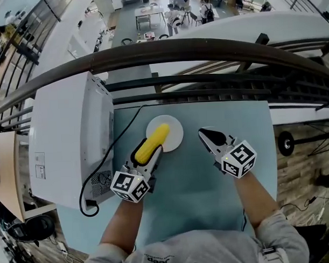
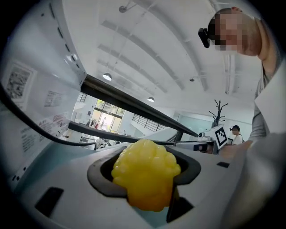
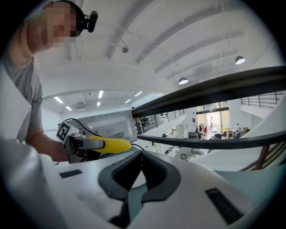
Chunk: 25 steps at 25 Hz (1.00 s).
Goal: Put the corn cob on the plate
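Observation:
A yellow corn cob (image 1: 152, 143) sits lengthwise between the jaws of my left gripper (image 1: 154, 151), which is shut on it. The cob's far end reaches over the near left part of a round white plate (image 1: 175, 135) on the teal table (image 1: 194, 197). In the left gripper view the cob's knobbly end (image 2: 145, 176) fills the space between the dark pads. My right gripper (image 1: 203, 134) hovers just right of the plate, its jaws shut with nothing in them. From the right gripper view the closed pads (image 3: 134, 166) point toward the cob (image 3: 111, 144).
A large white appliance (image 1: 73, 142) stands along the table's left side, with a black cable (image 1: 117, 143) running from it past the plate. A dark railing (image 1: 178, 49) crosses behind the table. The table's right edge (image 1: 273, 151) drops to a wooden floor.

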{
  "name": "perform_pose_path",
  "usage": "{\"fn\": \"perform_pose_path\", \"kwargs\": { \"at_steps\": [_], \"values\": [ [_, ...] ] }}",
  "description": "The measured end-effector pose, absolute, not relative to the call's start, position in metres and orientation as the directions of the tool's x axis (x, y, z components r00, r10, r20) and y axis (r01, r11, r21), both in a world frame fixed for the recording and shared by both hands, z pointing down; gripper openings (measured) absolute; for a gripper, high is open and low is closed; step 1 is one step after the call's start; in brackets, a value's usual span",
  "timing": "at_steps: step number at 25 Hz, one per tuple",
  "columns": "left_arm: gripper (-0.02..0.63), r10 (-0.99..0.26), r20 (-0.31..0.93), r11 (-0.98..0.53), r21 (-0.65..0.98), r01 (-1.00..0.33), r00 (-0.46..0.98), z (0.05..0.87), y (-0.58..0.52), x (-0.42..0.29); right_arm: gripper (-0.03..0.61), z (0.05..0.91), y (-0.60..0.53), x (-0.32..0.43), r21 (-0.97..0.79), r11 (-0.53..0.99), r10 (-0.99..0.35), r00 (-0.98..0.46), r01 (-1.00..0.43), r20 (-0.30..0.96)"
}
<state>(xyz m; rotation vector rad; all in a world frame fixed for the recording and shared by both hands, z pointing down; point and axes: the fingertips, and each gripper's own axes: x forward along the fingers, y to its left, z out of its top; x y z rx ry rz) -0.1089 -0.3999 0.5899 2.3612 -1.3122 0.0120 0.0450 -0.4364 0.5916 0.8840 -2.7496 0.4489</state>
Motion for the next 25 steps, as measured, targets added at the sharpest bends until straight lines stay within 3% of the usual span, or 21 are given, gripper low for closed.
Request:
{"fn": "perform_pose_path", "kwargs": {
  "at_steps": [25],
  "values": [
    [0.256,-0.78,0.389,-0.503,0.076,-0.861,0.49,0.653,-0.443,-0.096,0.017,0.636,-0.44,0.006,-0.184,0.834,-0.463,-0.842,-0.52,0.277]
  ]
}}
